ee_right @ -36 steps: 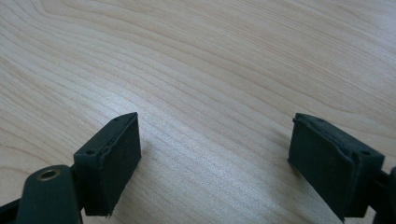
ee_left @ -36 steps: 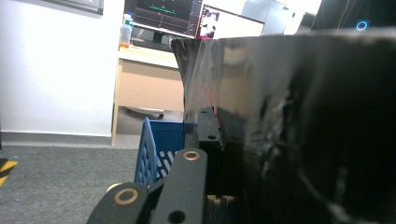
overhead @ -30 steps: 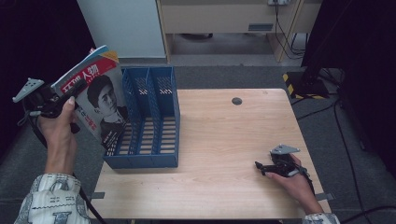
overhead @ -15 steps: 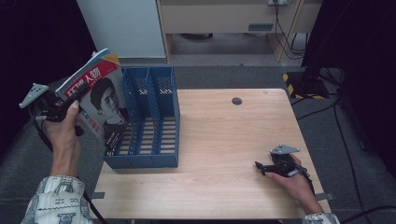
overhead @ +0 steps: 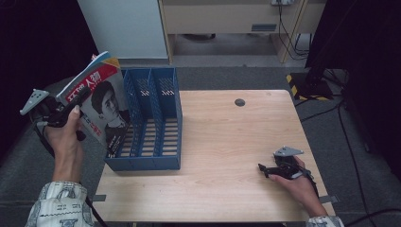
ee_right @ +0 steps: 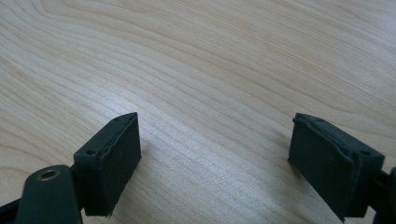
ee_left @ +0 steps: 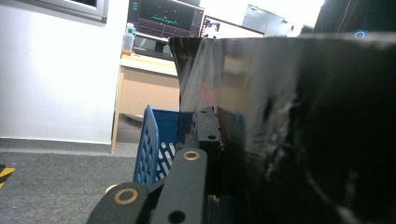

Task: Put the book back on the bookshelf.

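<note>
Red-and-white magazine (overhead: pixel 97 101) is held tilted at the left of the high view, clamped in the left gripper (overhead: pixel 75 105), whose jaws are closed tight on its edge. In the left gripper view the glossy cover (ee_left: pixel 280 130) is seen close against the jaws, with the blue file organizer (ee_left: pixel 154 144) just behind.

Progress, as judged: the magazine has been lifted and brought beside the blue file organizer (overhead: pixel 149 123), overlapping its left wall in the high view, but it is not yet inside any slot. The three compartments look empty. Left to do: the magazine has to be stood upright over a compartment, lowered in, and released.

The right gripper (overhead: pixel 267 169) is rested at the lower right of the high view on the bench (overhead: pixel 227 142). Its jaws are seen spread wide in the right gripper view, with nothing between the pads (ee_right: pixel 109 158). It is not involved in the work at this point.

Surface: light wood-grain bench, bare apart from the organizer and a small dark round cap (overhead: pixel 239 102) near the far edge. Room: grey carpet floor, a white panel (overhead: pixel 120 26) at upper left, a wooden cabinet (overhead: pixel 222 19) at top centre, cables and a dark stand at upper right. Monitors (ee_left: pixel 166 18) are seen on a desk in the left gripper view.
</note>
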The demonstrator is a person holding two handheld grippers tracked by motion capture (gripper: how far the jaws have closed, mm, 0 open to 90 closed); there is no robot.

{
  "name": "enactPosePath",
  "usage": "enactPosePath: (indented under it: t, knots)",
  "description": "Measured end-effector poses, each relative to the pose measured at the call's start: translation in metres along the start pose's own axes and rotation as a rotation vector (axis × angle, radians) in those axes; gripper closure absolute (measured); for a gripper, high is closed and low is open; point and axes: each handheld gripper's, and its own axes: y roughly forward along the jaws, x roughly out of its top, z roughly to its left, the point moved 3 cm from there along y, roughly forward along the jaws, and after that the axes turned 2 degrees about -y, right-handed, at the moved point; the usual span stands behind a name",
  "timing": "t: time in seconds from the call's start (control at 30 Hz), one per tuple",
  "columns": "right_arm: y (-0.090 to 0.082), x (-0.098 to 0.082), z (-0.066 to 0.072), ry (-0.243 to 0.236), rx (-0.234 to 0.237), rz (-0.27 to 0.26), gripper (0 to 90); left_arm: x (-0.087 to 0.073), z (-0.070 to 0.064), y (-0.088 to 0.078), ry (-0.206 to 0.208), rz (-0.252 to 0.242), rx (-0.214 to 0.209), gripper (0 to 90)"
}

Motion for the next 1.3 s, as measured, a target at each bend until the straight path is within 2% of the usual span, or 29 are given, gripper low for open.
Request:
enactPosePath:
  t: [0.4,0.97,1.17,1.23,1.3]
  knots:
    - [0.0,0.0,0.0,0.002,0.0,0.001,16.9,-0.012,0.006,0.002,-0.016,0.01,0.015,86.3]
    - [0.0,0.0,0.0,0.001,0.0,0.001,16.9,-0.034,0.009,0.01,-0.035,0.029,0.028,86.3]
    - [0.0,0.0,0.0,0.002,0.001,0.001,16.9,-0.04,0.009,0.012,-0.031,0.031,0.034,86.1]
    - [0.0,0.0,0.0,0.002,0.0,0.001,16.9,-0.041,0.009,0.012,-0.014,0.036,0.035,86.1]
    - [0.0,0.0,0.0,0.002,0.0,0.001,16.9,-0.042,0.009,0.011,-0.015,0.036,0.036,86.0]
